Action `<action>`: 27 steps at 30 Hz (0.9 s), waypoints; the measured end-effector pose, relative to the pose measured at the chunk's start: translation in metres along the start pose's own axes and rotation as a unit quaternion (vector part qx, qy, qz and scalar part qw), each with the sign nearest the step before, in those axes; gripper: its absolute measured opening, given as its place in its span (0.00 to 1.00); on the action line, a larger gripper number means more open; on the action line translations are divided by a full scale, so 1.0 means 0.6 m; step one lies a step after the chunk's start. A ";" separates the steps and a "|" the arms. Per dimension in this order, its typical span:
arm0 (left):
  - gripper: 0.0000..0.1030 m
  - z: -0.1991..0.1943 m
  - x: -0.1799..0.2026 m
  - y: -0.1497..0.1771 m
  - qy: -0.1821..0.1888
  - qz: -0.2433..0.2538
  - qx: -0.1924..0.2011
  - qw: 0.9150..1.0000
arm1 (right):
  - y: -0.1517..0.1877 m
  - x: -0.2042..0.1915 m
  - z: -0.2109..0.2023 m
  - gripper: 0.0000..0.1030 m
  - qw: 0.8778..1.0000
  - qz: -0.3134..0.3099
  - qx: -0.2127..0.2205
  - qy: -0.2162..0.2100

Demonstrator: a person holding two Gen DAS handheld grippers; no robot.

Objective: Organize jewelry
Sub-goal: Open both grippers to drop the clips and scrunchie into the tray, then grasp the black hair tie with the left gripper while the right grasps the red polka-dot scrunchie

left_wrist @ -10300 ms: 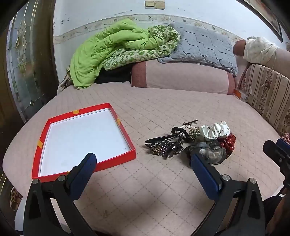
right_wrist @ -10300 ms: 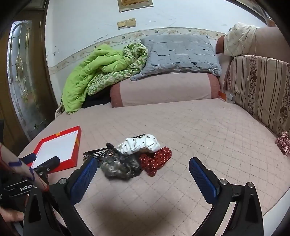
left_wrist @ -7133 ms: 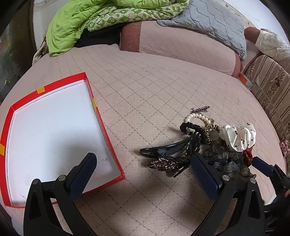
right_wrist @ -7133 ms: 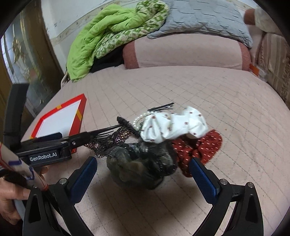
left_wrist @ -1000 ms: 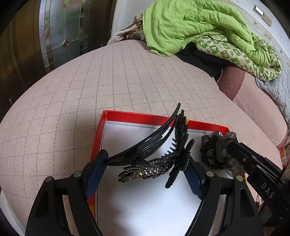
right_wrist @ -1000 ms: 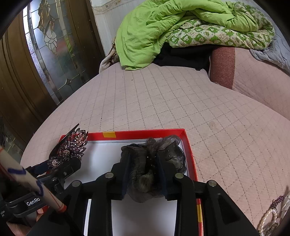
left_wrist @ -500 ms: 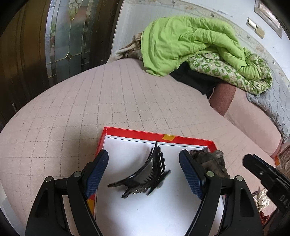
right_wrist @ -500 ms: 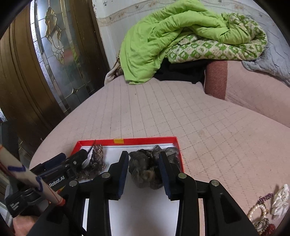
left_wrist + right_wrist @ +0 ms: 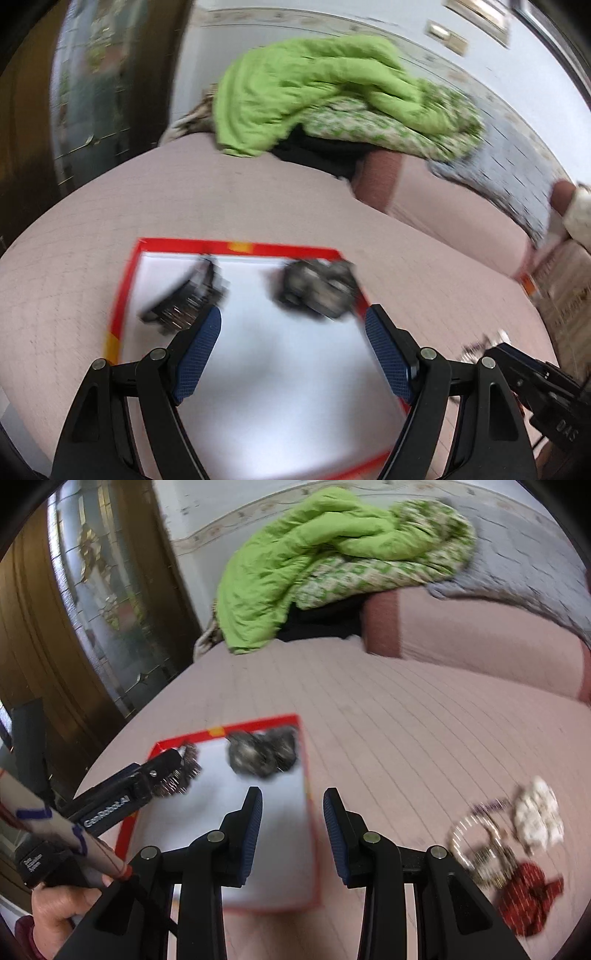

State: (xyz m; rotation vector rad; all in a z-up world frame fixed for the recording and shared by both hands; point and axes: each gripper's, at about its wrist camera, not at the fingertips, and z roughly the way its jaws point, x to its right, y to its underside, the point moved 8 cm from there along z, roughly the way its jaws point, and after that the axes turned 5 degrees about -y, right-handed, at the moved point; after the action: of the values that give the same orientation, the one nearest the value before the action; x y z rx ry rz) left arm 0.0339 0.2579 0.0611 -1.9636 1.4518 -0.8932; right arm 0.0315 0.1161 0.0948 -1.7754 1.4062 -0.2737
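Left wrist view, hair clip (image 9: pixel 184 299) lying diagonally in red tray (image 9: pixel 236 246)

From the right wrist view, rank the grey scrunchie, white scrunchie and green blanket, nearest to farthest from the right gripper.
1. Grey scrunchie: just ahead of the right gripper, at the red tray's far end.
2. White scrunchie: off to the right on the bed, in the leftover pile.
3. Green blanket: heaped far back by the wall.

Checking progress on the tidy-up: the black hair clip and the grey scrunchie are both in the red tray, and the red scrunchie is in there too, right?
Not quite. The red scrunchie lies on the pink bedspread, outside the red tray, as the right wrist view shows. The black hair clip and grey scrunchie are in the tray.
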 end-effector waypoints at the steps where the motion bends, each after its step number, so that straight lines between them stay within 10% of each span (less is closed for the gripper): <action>1: 0.77 -0.005 0.017 0.009 0.006 0.010 -0.003 1.000 | 0.012 0.018 -0.015 0.36 1.000 0.011 0.000 0.004; 15: 0.77 -0.033 0.193 0.116 0.068 0.101 -0.064 0.990 | 0.135 0.303 -0.191 0.40 0.981 0.161 0.029 0.102; 27: 0.77 0.004 0.286 0.176 0.092 0.121 -0.136 0.979 | 0.204 0.421 -0.158 0.54 0.963 0.252 -0.006 0.095</action>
State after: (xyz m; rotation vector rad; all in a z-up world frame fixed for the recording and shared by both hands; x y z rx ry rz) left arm 0.0063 0.0640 0.0144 -1.8720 1.9625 -0.8196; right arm -0.0252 -0.1542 -0.0120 -1.3640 1.9437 -0.1644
